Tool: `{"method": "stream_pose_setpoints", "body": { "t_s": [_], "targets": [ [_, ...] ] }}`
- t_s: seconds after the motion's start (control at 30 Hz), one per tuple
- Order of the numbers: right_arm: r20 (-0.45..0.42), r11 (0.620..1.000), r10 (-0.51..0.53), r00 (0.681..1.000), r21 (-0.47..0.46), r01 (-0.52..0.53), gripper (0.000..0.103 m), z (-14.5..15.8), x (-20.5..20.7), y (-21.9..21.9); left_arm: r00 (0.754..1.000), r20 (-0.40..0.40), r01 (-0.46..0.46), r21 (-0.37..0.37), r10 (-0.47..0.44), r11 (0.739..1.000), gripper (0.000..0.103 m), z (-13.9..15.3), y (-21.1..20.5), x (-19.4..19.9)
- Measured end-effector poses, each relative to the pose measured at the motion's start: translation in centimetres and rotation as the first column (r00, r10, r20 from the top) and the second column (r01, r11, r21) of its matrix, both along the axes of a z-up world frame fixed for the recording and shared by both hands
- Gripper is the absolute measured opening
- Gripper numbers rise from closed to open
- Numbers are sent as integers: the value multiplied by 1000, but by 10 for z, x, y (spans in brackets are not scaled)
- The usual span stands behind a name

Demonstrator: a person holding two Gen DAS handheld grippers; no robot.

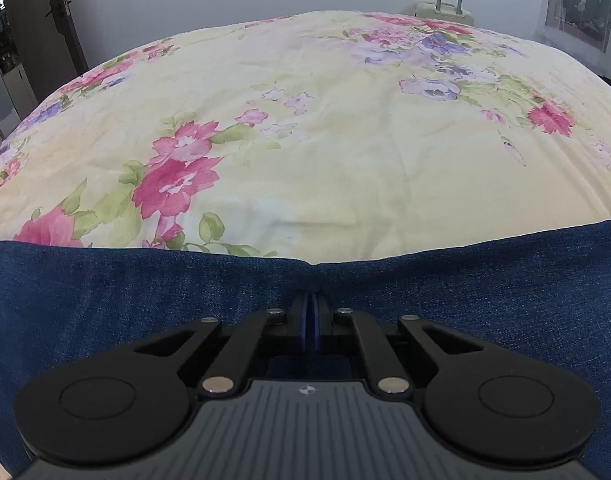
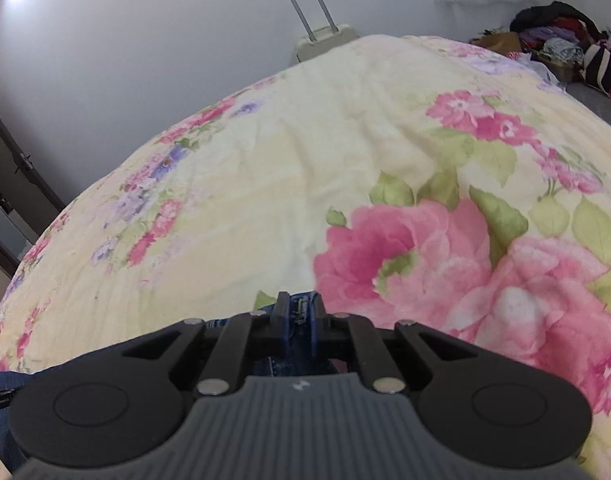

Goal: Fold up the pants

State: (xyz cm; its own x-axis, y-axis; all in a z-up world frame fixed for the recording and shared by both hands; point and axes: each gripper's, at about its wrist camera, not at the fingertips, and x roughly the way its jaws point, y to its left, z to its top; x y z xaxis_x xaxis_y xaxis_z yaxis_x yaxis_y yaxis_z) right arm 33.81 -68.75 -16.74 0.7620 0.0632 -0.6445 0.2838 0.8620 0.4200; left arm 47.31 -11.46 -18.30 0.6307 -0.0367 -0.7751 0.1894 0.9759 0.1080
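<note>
The pants (image 1: 145, 300) are dark blue denim and lie across the near part of the bed in the left wrist view, their far edge running side to side. My left gripper (image 1: 312, 300) is shut on that far edge at its middle, where the cloth puckers. In the right wrist view, my right gripper (image 2: 301, 308) is shut on a bunched piece of the same denim (image 2: 301, 316) with a stitched seam, held over the bedspread. More denim (image 2: 1, 384) shows at the lower left there.
The bed has a pale yellow bedspread with pink and purple flowers (image 1: 345, 140). A cream suitcase (image 2: 325, 40) with its handle up stands behind the bed by the wall. A pile of clothes (image 2: 561, 40) lies on the floor at far right. A dark door (image 1: 45, 20) is at left.
</note>
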Motion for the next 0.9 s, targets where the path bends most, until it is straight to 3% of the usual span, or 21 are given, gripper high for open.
{"method": "stream_pose_setpoints", "body": {
  "t_s": [0.07,0.1,0.13,0.23,0.37,0.47,0.53,0.57,0.63,0.73,0.8,0.9],
  "targets": [
    [-13,1000,-3,1000,5,3,4,-7,0,-2,1000,18,-19,27,19,999,9,6,-2,-3],
    [-23,1000,-17,1000,3,17,11,-5,-1,-3,999,29,-21,26,20,999,9,11,-2,-7],
    [-29,999,-39,999,-2,39,16,-1,-4,-5,999,37,-13,11,12,1000,9,17,-2,-12],
    [-18,999,-41,999,-23,41,19,20,-30,-5,998,56,36,-30,-34,999,9,35,-8,-31],
    [17,991,40,999,-125,-37,19,50,-84,21,990,52,137,-102,-133,985,9,54,-32,-71],
    [32,976,97,995,-199,-89,18,56,-123,43,972,38,236,-143,-233,961,9,57,-59,-107],
    [6,960,61,998,-273,-57,20,51,-147,52,960,23,280,-173,-281,944,9,55,-74,-127],
    [6,969,24,1000,-247,-22,22,48,-158,49,954,15,296,-180,-298,938,9,53,-81,-135],
    [16,995,-51,999,-86,52,39,36,-183,31,947,-1,316,-184,-322,931,9,47,-93,-148],
    [-2,976,-135,991,174,133,40,7,-210,7,942,-43,321,-182,-334,929,9,32,-106,-154],
    [-10,913,-186,982,369,177,40,-17,-219,-6,943,-65,310,-172,-325,935,9,23,-110,-153],
    [-6,732,-286,958,643,223,45,-56,-223,-18,950,-87,281,-178,-300,943,9,16,-110,-154]
  ]
}}
